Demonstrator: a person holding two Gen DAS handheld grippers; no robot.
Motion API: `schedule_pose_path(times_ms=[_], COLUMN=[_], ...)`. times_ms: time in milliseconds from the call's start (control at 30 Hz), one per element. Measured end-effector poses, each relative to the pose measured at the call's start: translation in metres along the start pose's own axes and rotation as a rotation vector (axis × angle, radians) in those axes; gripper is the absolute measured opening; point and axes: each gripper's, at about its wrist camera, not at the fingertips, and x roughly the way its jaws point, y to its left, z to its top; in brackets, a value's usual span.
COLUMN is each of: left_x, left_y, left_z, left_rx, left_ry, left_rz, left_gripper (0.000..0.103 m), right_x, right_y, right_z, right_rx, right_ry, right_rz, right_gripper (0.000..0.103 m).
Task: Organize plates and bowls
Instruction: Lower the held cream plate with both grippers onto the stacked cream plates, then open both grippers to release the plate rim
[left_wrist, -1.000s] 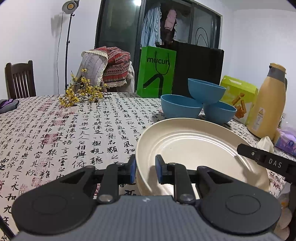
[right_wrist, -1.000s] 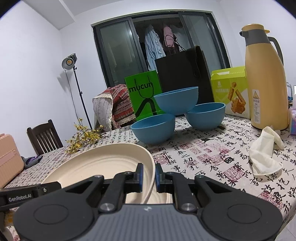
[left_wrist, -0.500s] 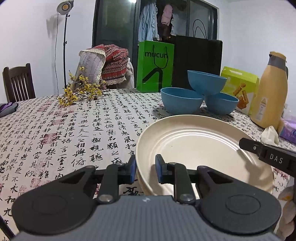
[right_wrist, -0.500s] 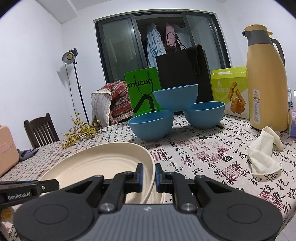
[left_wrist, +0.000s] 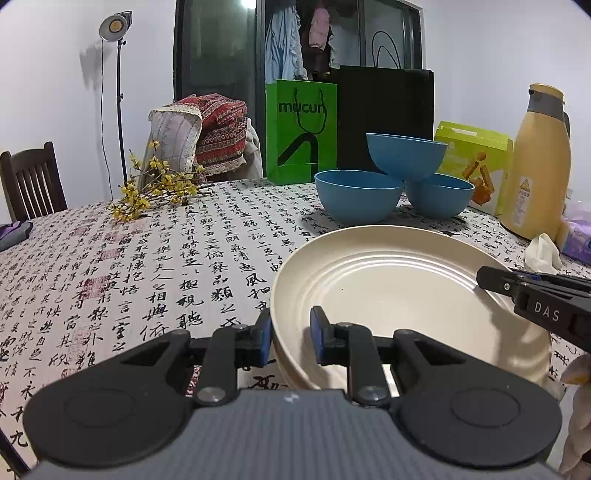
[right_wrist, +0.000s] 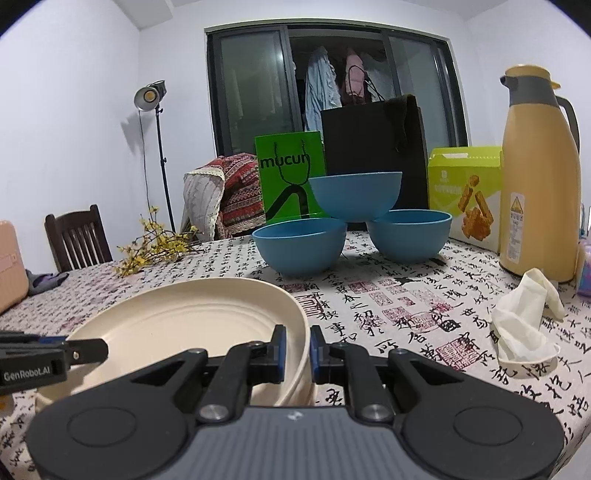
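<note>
Two claws, left claw (left_wrist: 291, 339) and right claw (right_wrist: 294, 349), stay clenched on opposite rims of your cream ridged plastic plate stack (left_wrist: 399, 291); barely anything moved, stack's near the calligraphy-cloth counter (left_wrist: 129, 266) edge, blue bowls (right_wrist: 301, 245) still pending.

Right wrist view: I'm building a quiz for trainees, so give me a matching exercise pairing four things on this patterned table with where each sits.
Things:
1. top blue bowl
2. cream round plate
3. yellow thermos jug
4. crumpled white glove

Places:
A. lying in front of the jug
B. resting on two other blue bowls
C. far right, upright, beside a green box
D. rim clamped in the right tool

Pairs: 1-B, 2-D, 3-C, 4-A
</note>
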Motion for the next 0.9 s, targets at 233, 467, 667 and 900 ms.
schedule_pose_path(times_ms=[233,467,667,900], left_x=[-0.001,0.001,-0.004,-0.017], left_y=[-0.004,-0.003,0.005,0.024], left_z=[-0.002,-0.002,0.001,0.004], left_rx=[0.040,0.029,-0.022,-0.087], left_ry=[-0.008,-0.008,-0.042,-0.094], left_rz=[0.013,-0.007,-0.018,-0.026], left_gripper=[0.022,0.032,0.064,0.103], right_x=[0.002,0.002,-0.001,-0.006], right_y=[0.001,-0.003,-0.009,-0.007], right_z=[-0.003,-0.004,-0.003,0.002], right_rx=[-0.008,0.007,0.048,0.038], right_ry=[-0.001,0.002,-0.016,-0.052], right_rz=[-0.008,-0.004,0.028,0.074], right_gripper=[0.013,0.016,0.024,0.081])
